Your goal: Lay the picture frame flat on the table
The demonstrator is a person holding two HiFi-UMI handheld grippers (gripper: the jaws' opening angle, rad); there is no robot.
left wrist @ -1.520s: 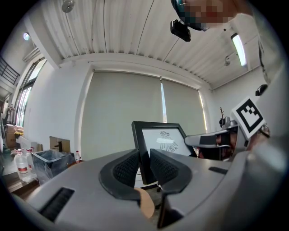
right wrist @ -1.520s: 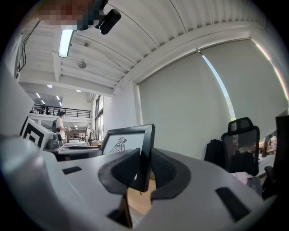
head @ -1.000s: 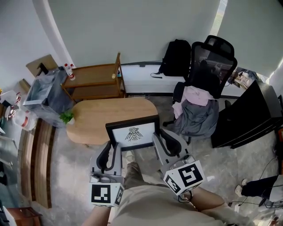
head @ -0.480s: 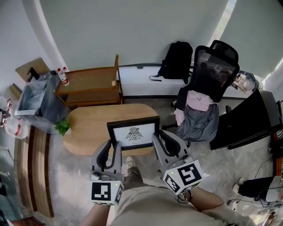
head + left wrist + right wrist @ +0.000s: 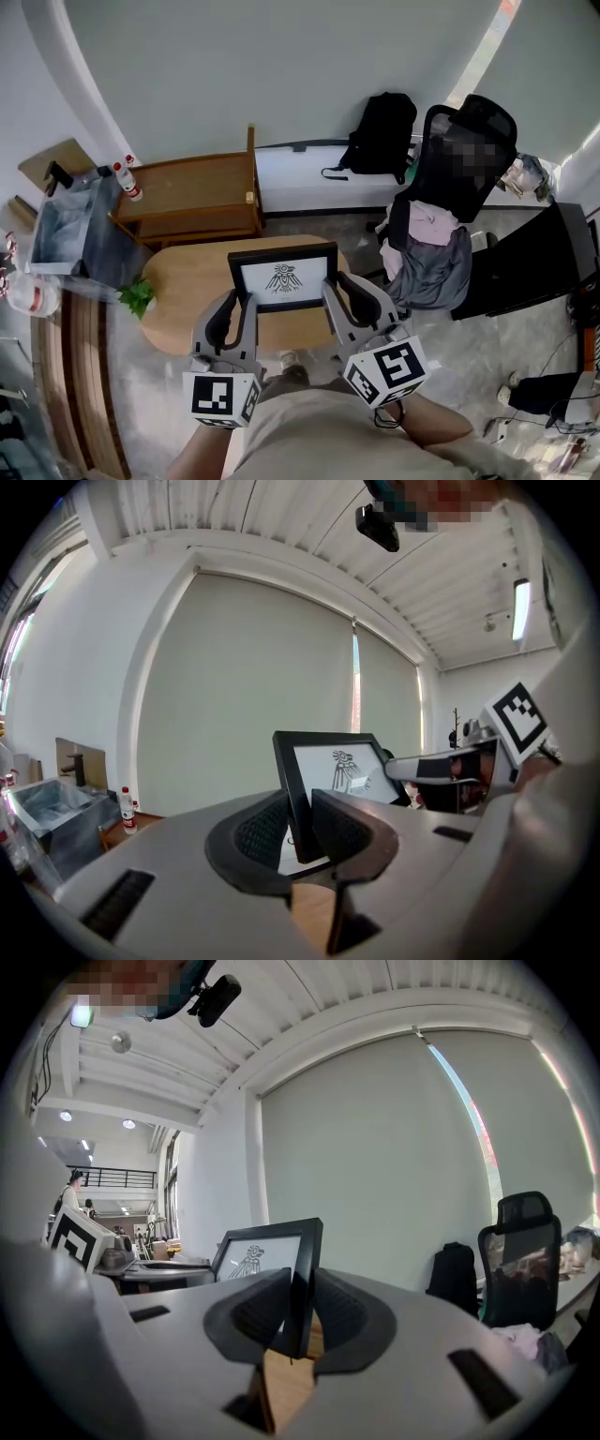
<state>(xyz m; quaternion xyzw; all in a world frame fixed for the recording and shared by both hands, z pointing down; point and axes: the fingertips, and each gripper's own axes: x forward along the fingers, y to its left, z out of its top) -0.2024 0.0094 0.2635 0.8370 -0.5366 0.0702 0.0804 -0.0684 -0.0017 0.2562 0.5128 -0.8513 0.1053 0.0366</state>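
Pinching the picture frame (image 5: 283,277) with your left gripper (image 5: 239,307) and right gripper (image 5: 350,288), you are holding it upright. One grip loosening could be dropping it onto the table (image 5: 187,281).

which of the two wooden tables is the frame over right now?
The light oval table, directly below the picture frame; the darker rectangular table stands farther back.

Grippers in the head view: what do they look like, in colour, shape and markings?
Both the left gripper and the right gripper have light grey bodies with curved tongs lined by black ribbed pads. Each carries a white cube with black square markers. The person wears beige clothing.
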